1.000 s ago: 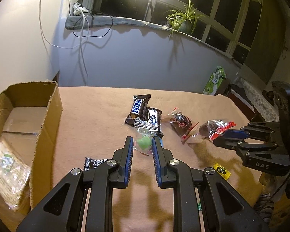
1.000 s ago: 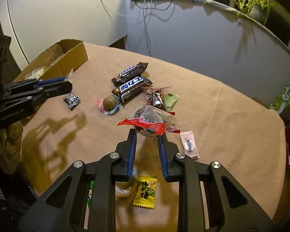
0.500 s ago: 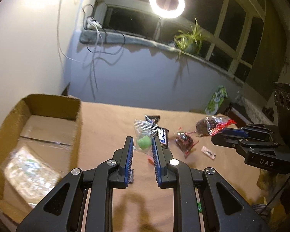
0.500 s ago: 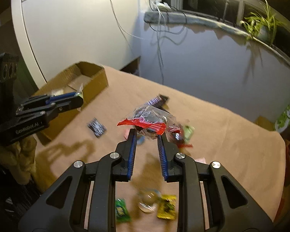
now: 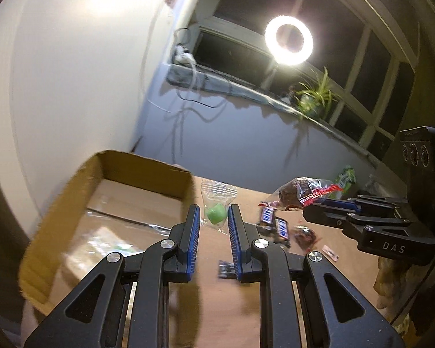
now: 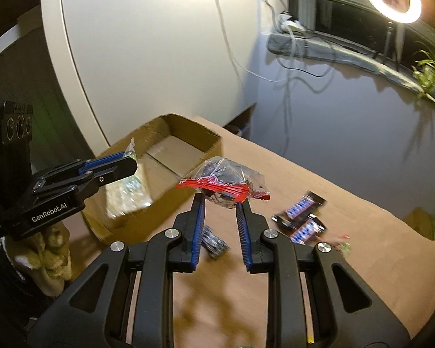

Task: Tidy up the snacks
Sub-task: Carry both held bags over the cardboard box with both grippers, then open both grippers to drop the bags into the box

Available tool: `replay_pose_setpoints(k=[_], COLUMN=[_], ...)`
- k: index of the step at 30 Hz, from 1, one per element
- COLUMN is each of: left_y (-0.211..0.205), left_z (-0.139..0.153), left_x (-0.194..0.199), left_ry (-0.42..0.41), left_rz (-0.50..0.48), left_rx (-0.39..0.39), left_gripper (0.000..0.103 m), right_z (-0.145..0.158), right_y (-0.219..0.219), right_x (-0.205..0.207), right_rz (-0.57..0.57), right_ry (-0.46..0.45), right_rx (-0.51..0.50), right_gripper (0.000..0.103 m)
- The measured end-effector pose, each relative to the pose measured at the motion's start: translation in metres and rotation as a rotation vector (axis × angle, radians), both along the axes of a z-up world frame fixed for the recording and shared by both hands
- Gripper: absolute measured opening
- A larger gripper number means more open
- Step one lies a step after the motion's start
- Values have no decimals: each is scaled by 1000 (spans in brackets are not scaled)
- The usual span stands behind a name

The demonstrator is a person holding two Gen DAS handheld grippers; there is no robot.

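Observation:
My left gripper (image 5: 214,213) is shut on a clear bag with a green candy (image 5: 216,213), held in the air just right of the open cardboard box (image 5: 148,171). In the right wrist view that left gripper (image 6: 129,159) hangs over the box (image 6: 188,129). My right gripper (image 6: 220,201) is shut on a clear bag with a red strip and dark sweets (image 6: 223,181), raised above the table near the box's right side. From the left wrist view, the right gripper (image 5: 322,203) and its bag (image 5: 301,192) show at the right.
Two dark chocolate bars (image 6: 301,219) and a small dark packet (image 6: 214,242) lie on the tan tablecloth (image 6: 333,191). A crinkly clear packet (image 6: 127,192) rests inside the box. A wall, cables, a ring light (image 5: 288,40) and a plant stand beyond the table.
Both grippers rose off the table with their bags and swung left toward the cardboard box, which is now larger and closer in both views. The snacks on the table have fallen behind.

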State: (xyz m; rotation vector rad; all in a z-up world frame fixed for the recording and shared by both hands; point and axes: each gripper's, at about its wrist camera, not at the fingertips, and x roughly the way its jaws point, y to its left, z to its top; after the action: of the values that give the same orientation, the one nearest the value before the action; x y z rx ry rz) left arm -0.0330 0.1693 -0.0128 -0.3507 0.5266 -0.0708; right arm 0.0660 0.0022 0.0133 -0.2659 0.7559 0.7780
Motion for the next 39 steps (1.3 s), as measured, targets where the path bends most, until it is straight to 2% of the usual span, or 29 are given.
replay_pose_setpoints(k=[13,20,27,29,31,35,37,39], left_y=[43,55,59,58,58,55,51,46], left_z=[-16,-22,-22,-22,-22,-19,-17,-15], left_x=[-7,-7,-7,-6,-6,-6,-5,-3], left_ry=[40,61,64,68,67,58,53,49], left_rz=[87,114,138,145,148,143,133,123], left_rx=[-2,-15,-22,-16,-19,-17,-17,-16], left_gripper=[18,18,20,23,27,27,27,27], right_z=[-21,-36,-40,-39,-37,-33,-31,-28], right_y=[95,118,124,122,118,109,103,96], right_x=[15,22,24,24,23,21,21,20], right_rz=[108,132,139,133,123,115,108,96], right_ry=[79,112,114,111,101,91,86,77], right_rx=[1,-13,-27,-25,-21,-16,-19,-18], right_gripper=[23,24,25,32,47,50,61,67])
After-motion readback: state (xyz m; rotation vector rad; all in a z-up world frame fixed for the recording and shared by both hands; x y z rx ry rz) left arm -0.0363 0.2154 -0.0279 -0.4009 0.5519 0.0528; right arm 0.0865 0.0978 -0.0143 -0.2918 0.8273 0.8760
